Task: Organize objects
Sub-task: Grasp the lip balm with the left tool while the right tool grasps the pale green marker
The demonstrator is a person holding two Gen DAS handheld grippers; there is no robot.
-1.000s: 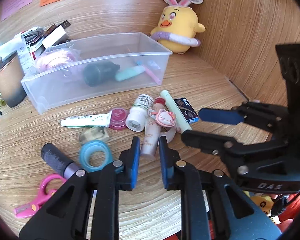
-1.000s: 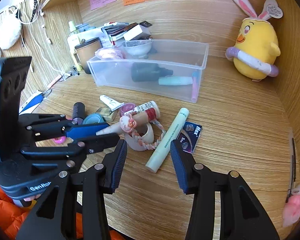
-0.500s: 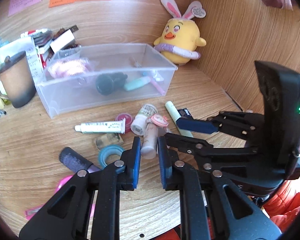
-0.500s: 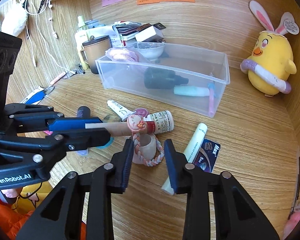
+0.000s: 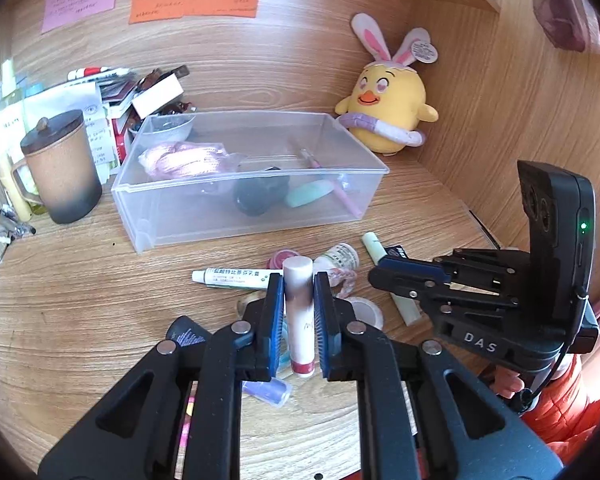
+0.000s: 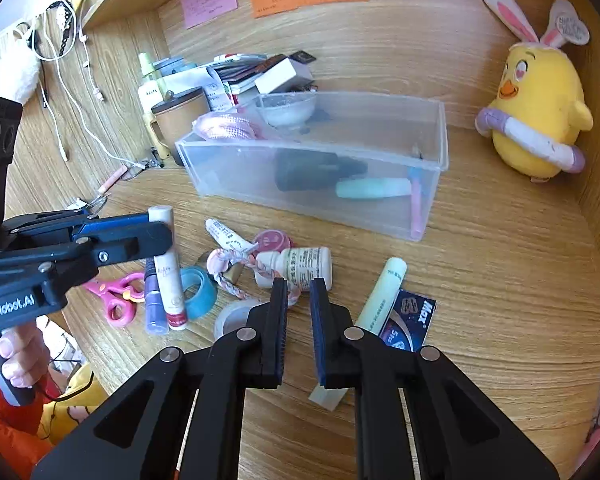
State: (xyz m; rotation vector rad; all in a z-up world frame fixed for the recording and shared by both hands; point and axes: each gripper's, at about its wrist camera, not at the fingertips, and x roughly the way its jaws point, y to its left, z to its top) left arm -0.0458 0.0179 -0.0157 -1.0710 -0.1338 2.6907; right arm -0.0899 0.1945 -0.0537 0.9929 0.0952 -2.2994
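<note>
Both views are bright with soft daylight — shadows on the desk (image 6: 500, 280) are faint. Fisheye bending curves the wood grain hard toward black corners (worst at the rim). Focus is sharp; the bin (image 5: 260, 216) shows mild glare.

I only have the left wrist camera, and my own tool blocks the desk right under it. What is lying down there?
Observer: Pink scissors lie on the desk below the left tool, handle loops next to a purple tube.
Operator: What sits beside the red end of the white tube I hold?
Observer: A blue tape ring, on the side toward the white bottle.
Operator: And the pale green stick past the right tool?
Observer: It lies alongside a dark packet marked Max, touching it.
</note>
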